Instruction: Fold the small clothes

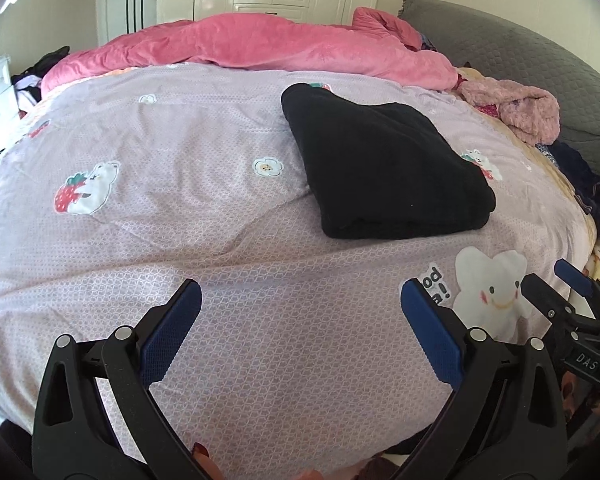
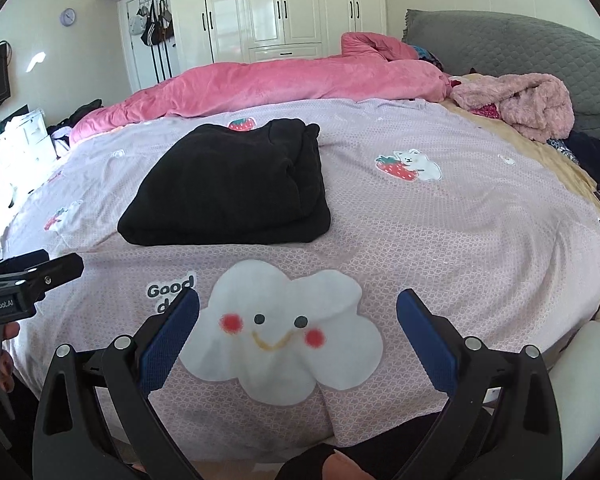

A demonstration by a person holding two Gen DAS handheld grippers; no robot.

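A black garment (image 1: 384,164) lies folded into a thick rectangle on the lilac bedspread (image 1: 180,208); it also shows in the right wrist view (image 2: 232,188). My left gripper (image 1: 300,292) is open and empty, hovering over the bedspread near the bed's front edge, short of the garment. My right gripper (image 2: 298,300) is open and empty above a white smiling cloud print (image 2: 284,332), also short of the garment. The right gripper shows at the right edge of the left wrist view (image 1: 568,292); the left gripper shows at the left edge of the right wrist view (image 2: 36,272).
A pink duvet (image 1: 260,48) is bunched along the far side of the bed. A fluffy pink garment (image 2: 520,100) and dark clothes (image 2: 592,160) lie at the right by a grey headboard (image 2: 520,44). White wardrobes (image 2: 284,4) stand behind.
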